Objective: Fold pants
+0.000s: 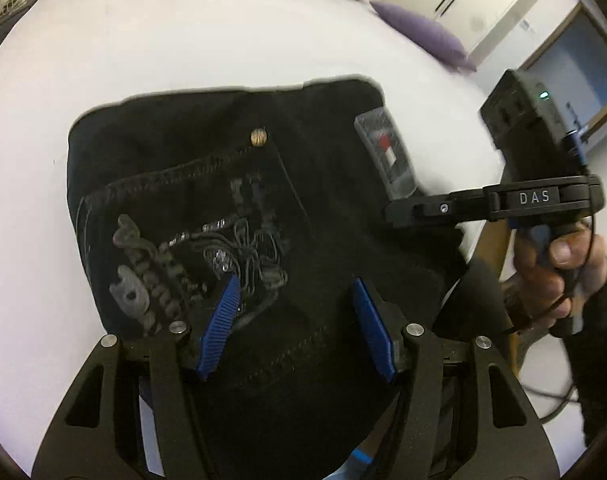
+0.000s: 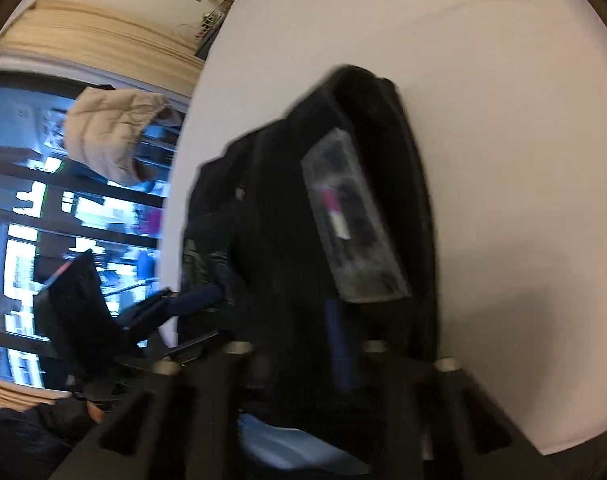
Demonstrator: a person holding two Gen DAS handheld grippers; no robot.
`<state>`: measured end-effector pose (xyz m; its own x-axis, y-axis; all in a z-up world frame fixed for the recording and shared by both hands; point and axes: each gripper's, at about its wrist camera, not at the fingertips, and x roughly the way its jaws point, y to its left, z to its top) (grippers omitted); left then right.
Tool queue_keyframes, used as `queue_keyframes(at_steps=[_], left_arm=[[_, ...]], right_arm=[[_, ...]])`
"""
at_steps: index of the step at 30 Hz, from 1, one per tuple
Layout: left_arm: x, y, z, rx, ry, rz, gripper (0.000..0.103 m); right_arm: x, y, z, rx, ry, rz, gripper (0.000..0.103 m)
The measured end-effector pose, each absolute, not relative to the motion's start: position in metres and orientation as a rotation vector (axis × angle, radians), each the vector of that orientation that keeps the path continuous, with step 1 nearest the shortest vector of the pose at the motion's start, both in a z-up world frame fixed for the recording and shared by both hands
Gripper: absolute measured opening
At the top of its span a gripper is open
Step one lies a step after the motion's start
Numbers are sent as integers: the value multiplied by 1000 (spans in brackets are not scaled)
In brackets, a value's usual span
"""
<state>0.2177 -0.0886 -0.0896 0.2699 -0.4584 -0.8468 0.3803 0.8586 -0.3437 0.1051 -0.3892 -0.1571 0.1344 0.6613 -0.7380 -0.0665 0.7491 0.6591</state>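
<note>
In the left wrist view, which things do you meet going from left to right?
White table surface → grey embroidered design on the black folded pants → clear sticker strip with a red mark → black right gripper → holding hand.

Bare white round table [image 1: 151,64] lies open left of and beyond the folded black pants [image 1: 223,184]. At the far right edge, a purple cushion [image 1: 427,40] crowds the rim.

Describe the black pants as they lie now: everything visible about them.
The black pants lie folded into a compact stack on the white surface. Dark denim-like fabric, stitched back pocket with grey embroidery, a brass rivet, a clear size sticker near one edge. The left gripper stands open over them; the right gripper looks closed at their edge.
</note>
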Motion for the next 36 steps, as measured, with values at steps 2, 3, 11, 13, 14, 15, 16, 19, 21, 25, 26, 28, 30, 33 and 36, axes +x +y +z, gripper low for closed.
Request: queue_keyframes(at_steps=[2, 3, 11, 13, 14, 15, 16, 19, 21, 25, 26, 28, 30, 33, 36], left_arm=[[217, -90, -88, -56, 1169, -557, 57], [217, -92, -87, -48, 1174, -551, 57], [209, -90, -85, -48, 1173, -538, 57], [206, -99, -91, -47, 1172, -539, 57], [204, -97, -91, -48, 1171, -539, 57], [202, -96, -89, -50, 1169, -539, 57], [202, -96, -91, -52, 1168, -538, 58], [199, -91, -82, -64, 1169, -542, 58], [197, -88, -77, -79, 1176, -540, 59], [190, -77, -62, -84, 1165, -529, 62], [188, -71, -55, -90, 1154, -524, 70], [183, -54, -42, -113, 1113, -498, 81], [182, -33, -37, -152, 1092, -455, 92], [192, -7, -48, -203, 1133, -385, 93], [201, 9, -64, -278, 1183, -366, 93]], right_arm=[[98, -395, -155, 577, 1339, 556, 12], [96, -397, -153, 580, 1336, 550, 12], [64, -413, -135, 550, 1326, 520, 13], [57, -414, -129, 545, 1317, 507, 31], [55, -415, -125, 532, 1309, 485, 39], [53, -418, -122, 529, 1301, 466, 54], [52, -421, -118, 531, 1293, 449, 60], [52, -434, -106, 552, 1243, 429, 60], [55, -439, -100, 556, 1221, 418, 60], [70, -446, -97, 571, 1193, 406, 61], [76, -446, -99, 579, 1187, 411, 62], [84, -447, -104, 600, 1189, 414, 66], [94, -445, -114, 619, 1204, 435, 66], [106, -439, -128, 623, 1240, 434, 66], [116, -437, -144, 624, 1276, 426, 67]])
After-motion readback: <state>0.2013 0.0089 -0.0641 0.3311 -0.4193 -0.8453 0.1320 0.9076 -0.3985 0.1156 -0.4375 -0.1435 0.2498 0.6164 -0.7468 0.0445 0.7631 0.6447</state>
